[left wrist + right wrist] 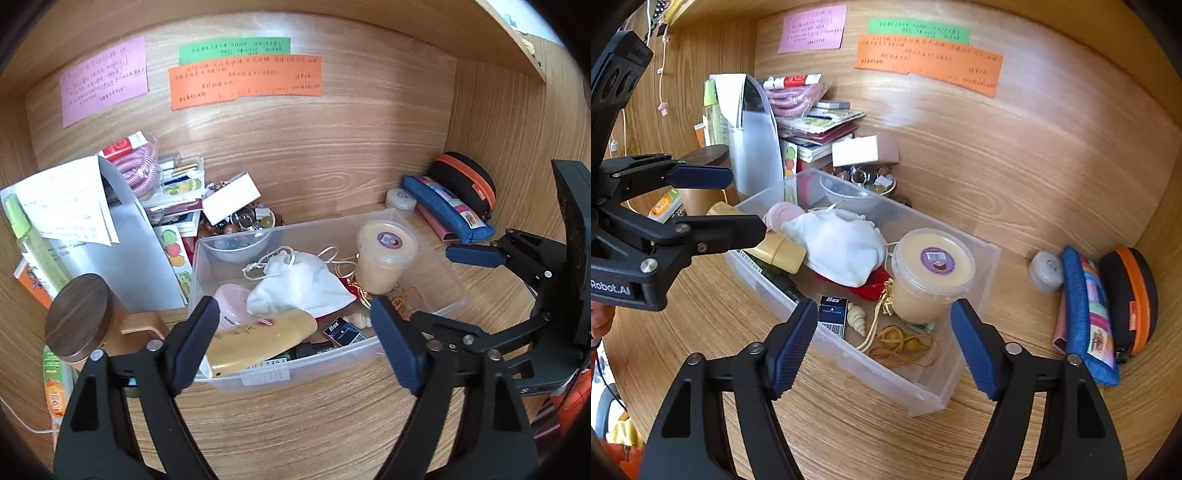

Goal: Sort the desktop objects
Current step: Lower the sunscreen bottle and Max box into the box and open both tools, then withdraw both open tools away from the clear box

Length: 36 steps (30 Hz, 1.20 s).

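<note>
Two grippers stand with their blue-padded jaws apart and nothing between them: the left gripper spread wide before the near wall of the clear rectangular plastic bin, the right gripper somewhat less wide at the bin's near right corner; by my reading the sorting is well along, since the bin already holds a cream-coloured lidded plastic tub, a crumpled white cloth pouch with a cord, a yellow squeeze tube, a small dark box marked Max, a pale spiral seashell and a tangle of gold cord; left outside on the wood-grain desk are a blue fabric pencil case, a black oval zip case with orange trim and a small round grey container, well to the right of both tools, plus a leaning heap of papers and packets beyond the bin's far left end; the bin itself lies just ahead of and below both sets of pads, neither touching it as far as I can tell
</note>
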Tool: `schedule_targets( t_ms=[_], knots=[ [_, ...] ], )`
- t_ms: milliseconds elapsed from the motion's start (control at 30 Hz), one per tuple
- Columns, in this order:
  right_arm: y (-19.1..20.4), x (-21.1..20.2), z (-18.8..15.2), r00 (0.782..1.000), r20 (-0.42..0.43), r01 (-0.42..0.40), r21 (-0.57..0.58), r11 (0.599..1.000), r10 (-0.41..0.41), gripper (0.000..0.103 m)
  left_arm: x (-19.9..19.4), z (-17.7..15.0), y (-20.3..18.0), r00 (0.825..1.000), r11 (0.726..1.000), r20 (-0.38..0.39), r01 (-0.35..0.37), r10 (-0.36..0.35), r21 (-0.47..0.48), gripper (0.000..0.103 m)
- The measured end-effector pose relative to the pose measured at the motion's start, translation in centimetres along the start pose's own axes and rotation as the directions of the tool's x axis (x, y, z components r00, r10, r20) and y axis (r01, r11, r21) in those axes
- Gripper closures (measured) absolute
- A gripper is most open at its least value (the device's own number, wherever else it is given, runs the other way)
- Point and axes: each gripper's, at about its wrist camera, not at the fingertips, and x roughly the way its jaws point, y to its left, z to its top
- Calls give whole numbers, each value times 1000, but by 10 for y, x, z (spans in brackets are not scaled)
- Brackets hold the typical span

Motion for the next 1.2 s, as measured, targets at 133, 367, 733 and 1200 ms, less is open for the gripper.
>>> schedule_targets(
  t_ms=[133, 367, 733, 1200],
  knots=[
    [1, -6, -4, 1000, 12, 4, 9, 1000, -4, 30, -8, -3, -3, 1000, 1000, 13, -22, 22, 2, 13],
    [-1, -17, -14, 999, 30, 19, 38, 999, -20, 26, -26, -10, -6, 995, 997, 59, -77, 78, -19, 9],
    [-8, -42, -31, 994, 74, 77, 118, 990, -87, 10, -54, -27, -14, 977, 984, 132, -158, 169, -87, 7],
    [-4, -70, -46, 975, 137, 143, 208, 968, -173, 0, -71, -44, -34, 934, 953, 197, -276, 297, -128, 2]
  ],
)
